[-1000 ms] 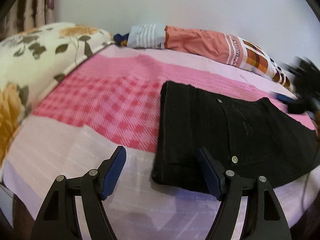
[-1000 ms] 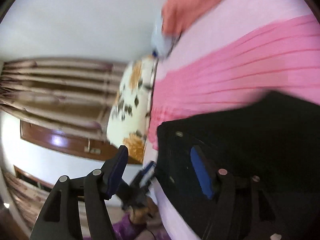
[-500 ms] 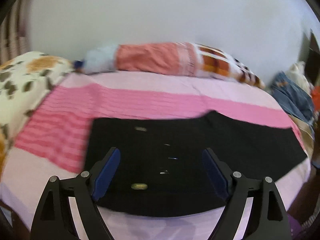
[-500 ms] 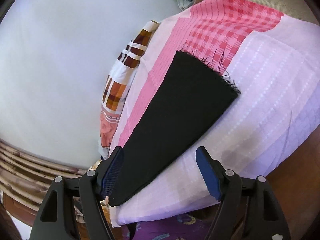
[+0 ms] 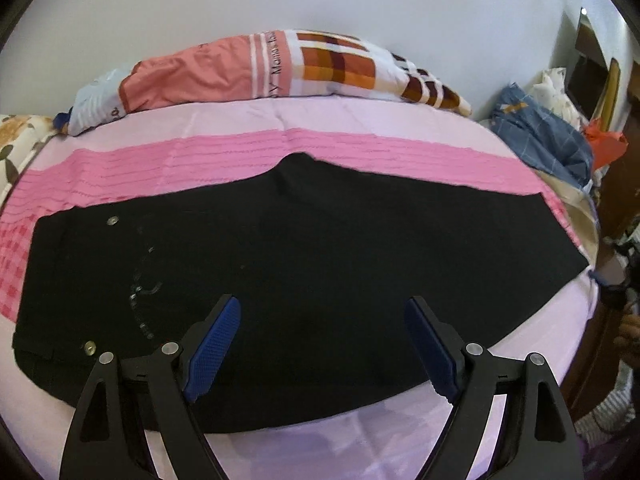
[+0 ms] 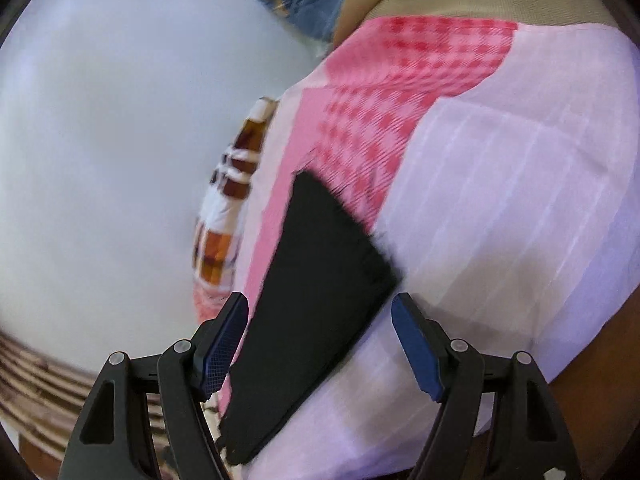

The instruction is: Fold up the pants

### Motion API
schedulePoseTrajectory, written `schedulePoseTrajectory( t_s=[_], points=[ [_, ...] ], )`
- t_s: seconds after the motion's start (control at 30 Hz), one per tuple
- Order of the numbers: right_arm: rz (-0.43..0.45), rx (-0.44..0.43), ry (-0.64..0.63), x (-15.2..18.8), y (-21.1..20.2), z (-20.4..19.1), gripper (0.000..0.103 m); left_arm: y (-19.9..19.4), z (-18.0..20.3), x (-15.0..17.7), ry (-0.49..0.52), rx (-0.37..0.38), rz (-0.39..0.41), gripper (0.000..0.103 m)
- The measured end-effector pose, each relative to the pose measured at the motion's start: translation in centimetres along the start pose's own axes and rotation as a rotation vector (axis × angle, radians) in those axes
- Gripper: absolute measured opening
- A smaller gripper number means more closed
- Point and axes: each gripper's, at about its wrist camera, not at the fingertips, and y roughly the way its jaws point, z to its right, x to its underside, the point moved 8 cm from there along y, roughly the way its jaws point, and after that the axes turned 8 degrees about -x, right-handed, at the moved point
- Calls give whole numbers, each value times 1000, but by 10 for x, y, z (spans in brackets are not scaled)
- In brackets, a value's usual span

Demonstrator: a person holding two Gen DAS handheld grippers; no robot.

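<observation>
Black pants [image 5: 304, 264] lie flat across the pink bed, folded lengthwise, waistband with metal buttons at the left, leg ends at the right. My left gripper [image 5: 322, 338] is open and empty, hovering over the near edge of the pants at mid-length. In the right wrist view the frayed leg end of the pants [image 6: 320, 280] points up between the fingers. My right gripper [image 6: 318, 338] is open and empty, just short of that leg end.
A pink checked bedsheet [image 5: 280, 152] covers the bed. An orange and white patterned pillow [image 5: 280, 68] lies along the far wall. Blue clothes [image 5: 548, 136] are piled at the far right. A floral pillow [image 5: 12, 144] is at the left edge.
My left gripper has swung right, from the waistband to the middle of the pants. My right gripper has moved from the waist end to the leg end. Both stay open.
</observation>
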Motion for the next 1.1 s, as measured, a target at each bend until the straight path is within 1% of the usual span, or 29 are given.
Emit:
schedulePoseTrajectory(
  t_s=[0.07,0.17,0.2,0.3,0.37,0.4,0.43,0.47,0.5,0.53,0.57,0.63,0.7,0.77,0.83,0.93,1.07,1.1],
  points=[
    [-3,20,-16,-5,8,3,71,-2,4,-7,12,-7,12,84],
    [-21,86,-114,-5,22,-6,73,-1,11,-17,31,-21,27,84],
    [-38,108,-154,-2,28,-10,74,-1,14,-21,45,-54,39,84],
    [-88,94,-205,13,49,-19,75,0,20,-27,74,-100,62,84],
    [-97,130,-276,21,56,-24,75,2,22,-31,86,-126,69,85],
    [-105,144,-301,23,59,-26,74,2,23,-33,95,-153,70,85],
    [-97,158,-315,23,59,-26,68,3,24,-33,103,-160,72,85],
    [-97,177,-315,23,60,-23,54,3,26,-34,110,-165,75,86],
    [-91,197,-313,21,59,-20,43,2,27,-36,122,-184,82,86],
    [-93,223,-297,19,59,-14,26,2,27,-37,131,-199,87,88],
    [-89,233,-280,16,58,-9,17,2,28,-38,140,-211,91,90],
    [-85,206,-236,15,55,-4,16,3,29,-38,153,-218,91,92],
    [-79,195,-236,17,54,-5,16,3,30,-39,165,-232,94,92],
    [-93,140,-206,22,57,-6,20,3,31,-37,172,-234,92,92],
    [-72,118,-179,22,58,-6,23,4,31,-37,180,-246,92,92],
    [-76,113,-169,21,62,-9,27,5,32,-37,189,-255,88,93],
    [-91,127,-170,19,71,-12,26,8,31,-36,191,-265,78,93],
    [-92,141,-182,18,73,-13,24,9,30,-35,190,-268,75,93]
  ],
)
